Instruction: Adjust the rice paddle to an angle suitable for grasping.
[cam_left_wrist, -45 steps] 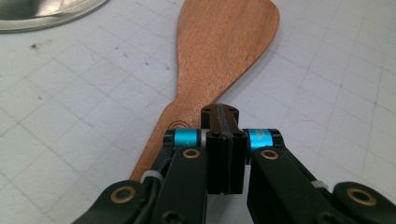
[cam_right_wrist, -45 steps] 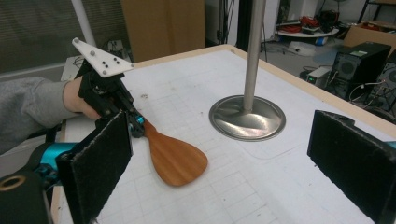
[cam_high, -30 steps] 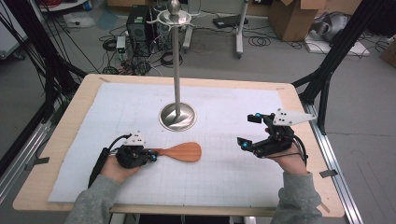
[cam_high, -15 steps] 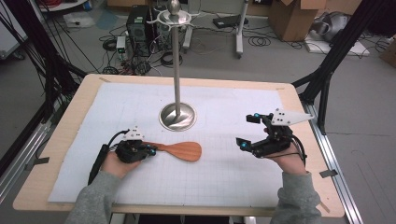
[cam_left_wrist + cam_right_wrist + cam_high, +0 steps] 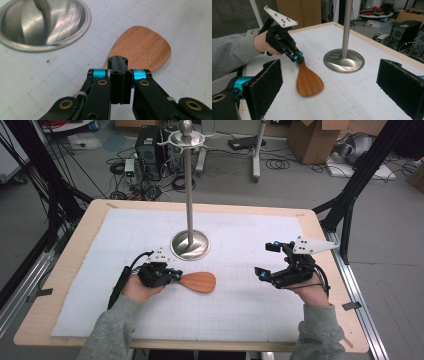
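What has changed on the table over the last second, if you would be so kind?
Very little. The left gripper, shut on the wooden spatula's handle, has drifted slightly toward the stand's base, taking the spatula along. The right gripper stays open and apart, and the stand has not moved.

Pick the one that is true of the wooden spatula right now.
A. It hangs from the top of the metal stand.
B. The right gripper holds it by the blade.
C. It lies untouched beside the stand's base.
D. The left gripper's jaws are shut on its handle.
D: the left gripper is closed on the handle of the wooden spatula, while the right gripper stands open and apart from it, and the spatula is low by the table, clear of the metal stand.
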Available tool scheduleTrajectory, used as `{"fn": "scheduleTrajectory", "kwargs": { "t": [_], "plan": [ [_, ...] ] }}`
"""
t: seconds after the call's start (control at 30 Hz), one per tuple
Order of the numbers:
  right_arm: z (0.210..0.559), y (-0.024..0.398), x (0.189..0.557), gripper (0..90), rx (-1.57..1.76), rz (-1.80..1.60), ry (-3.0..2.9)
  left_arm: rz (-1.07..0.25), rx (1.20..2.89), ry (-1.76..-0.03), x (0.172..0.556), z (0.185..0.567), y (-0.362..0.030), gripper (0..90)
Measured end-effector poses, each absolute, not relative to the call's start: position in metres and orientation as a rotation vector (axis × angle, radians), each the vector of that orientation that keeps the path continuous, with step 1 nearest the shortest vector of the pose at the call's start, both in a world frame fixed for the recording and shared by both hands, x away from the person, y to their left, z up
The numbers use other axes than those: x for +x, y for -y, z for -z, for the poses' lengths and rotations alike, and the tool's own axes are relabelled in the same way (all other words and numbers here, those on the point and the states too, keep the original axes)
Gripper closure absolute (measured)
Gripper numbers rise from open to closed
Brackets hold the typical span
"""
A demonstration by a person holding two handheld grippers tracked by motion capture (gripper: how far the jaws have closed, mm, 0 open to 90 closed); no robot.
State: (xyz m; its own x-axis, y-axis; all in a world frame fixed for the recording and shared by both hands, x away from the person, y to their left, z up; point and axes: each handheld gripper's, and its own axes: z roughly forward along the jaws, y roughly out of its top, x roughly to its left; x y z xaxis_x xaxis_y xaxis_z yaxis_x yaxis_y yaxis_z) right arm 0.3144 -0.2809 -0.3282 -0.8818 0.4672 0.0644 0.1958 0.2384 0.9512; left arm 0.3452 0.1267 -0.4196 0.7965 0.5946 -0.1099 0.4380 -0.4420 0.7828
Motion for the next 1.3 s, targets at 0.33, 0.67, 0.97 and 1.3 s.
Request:
{"fn": "scheduleTrajectory", "kwargs": {
  "t": [0.33,0.67,0.97,1.3],
  "plan": [
    [0.327,0.284,0.313,5.2,0.621,-1.713,-2.263,-0.23,2.136,-0.746,0.361,0.42,-0.098,89.2],
    [0.326,0.285,0.312,5.2,0.618,-1.719,-2.266,-0.222,2.146,-0.728,0.375,0.423,-0.074,89.2],
    [0.328,0.288,0.313,5.2,0.638,-1.72,-2.265,-0.221,2.173,-0.723,0.387,0.427,-0.047,89.3],
    [0.329,0.292,0.312,5.2,0.636,-1.727,-2.257,-0.209,2.191,-0.742,0.399,0.434,-0.027,89.3]
  ]
}}
